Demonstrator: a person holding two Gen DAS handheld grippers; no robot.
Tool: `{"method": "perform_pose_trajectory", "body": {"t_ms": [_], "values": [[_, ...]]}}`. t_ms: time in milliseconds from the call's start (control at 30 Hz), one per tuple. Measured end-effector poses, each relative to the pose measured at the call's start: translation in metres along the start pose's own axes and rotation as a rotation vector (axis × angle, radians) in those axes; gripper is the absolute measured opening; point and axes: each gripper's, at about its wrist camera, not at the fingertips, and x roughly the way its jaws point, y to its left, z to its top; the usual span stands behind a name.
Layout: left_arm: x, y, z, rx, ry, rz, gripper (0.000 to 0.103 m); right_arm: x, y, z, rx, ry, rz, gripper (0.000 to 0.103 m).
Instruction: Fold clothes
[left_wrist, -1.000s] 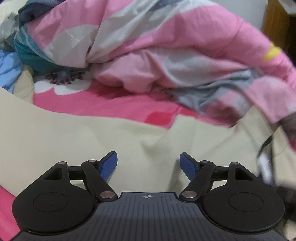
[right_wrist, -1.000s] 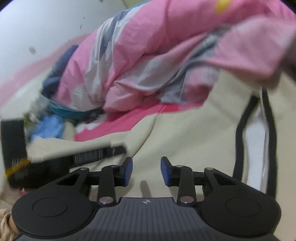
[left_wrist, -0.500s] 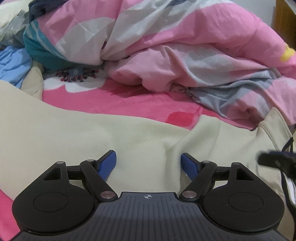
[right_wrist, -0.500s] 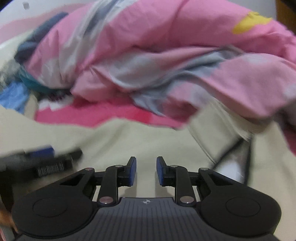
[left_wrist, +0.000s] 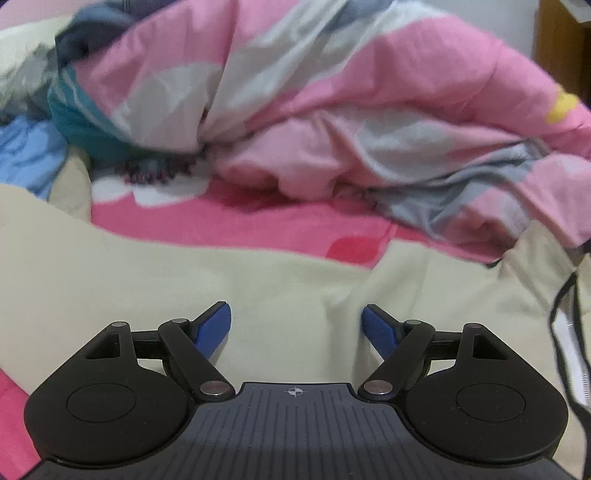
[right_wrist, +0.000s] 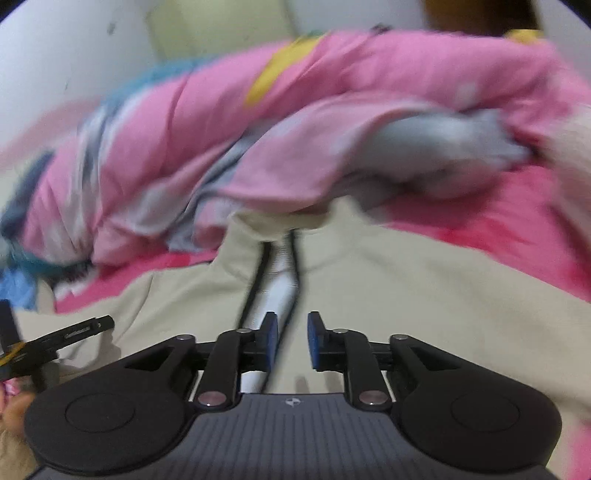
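Observation:
A beige zip-up garment (left_wrist: 147, 280) lies spread on the bed. Its black-edged zipper opening (left_wrist: 565, 332) shows at the right edge of the left wrist view. My left gripper (left_wrist: 295, 325) hovers over the beige cloth, open wide, with nothing between its blue pads. In the blurred right wrist view the same garment (right_wrist: 406, 288) fills the foreground and its zipper (right_wrist: 280, 280) runs straight ahead toward the collar. My right gripper (right_wrist: 291, 339) hangs just above the zipper with a narrow gap and nothing pinched. Part of the left gripper (right_wrist: 74, 332) shows at the left edge.
A bunched pink and grey quilt (left_wrist: 332, 110) is piled behind the garment, also seen as the quilt (right_wrist: 258, 129). A pink flowered sheet (left_wrist: 258, 221) covers the bed. Blue and teal clothes (left_wrist: 26, 151) lie at the far left. Wooden furniture (left_wrist: 561, 44) stands at the back right.
The right gripper swept sideways across the garment and now faces the zipper head-on, and its jaws narrowed. The left gripper stayed over the beige cloth, open.

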Motion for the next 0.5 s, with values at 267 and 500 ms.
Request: {"method": "perform_pose_trajectory", "body": {"t_ms": [267,500], "values": [[-0.039,-0.028,0.0,0.047,0.049,-0.284,0.079,-0.133,-0.104,-0.074,0.215,-0.039,-0.321,0.034],[-0.032,-0.088,-0.046,0.253,0.133,-0.377,0.079,-0.161,-0.17,-0.097,0.467,-0.119,-0.382,0.05]]}}
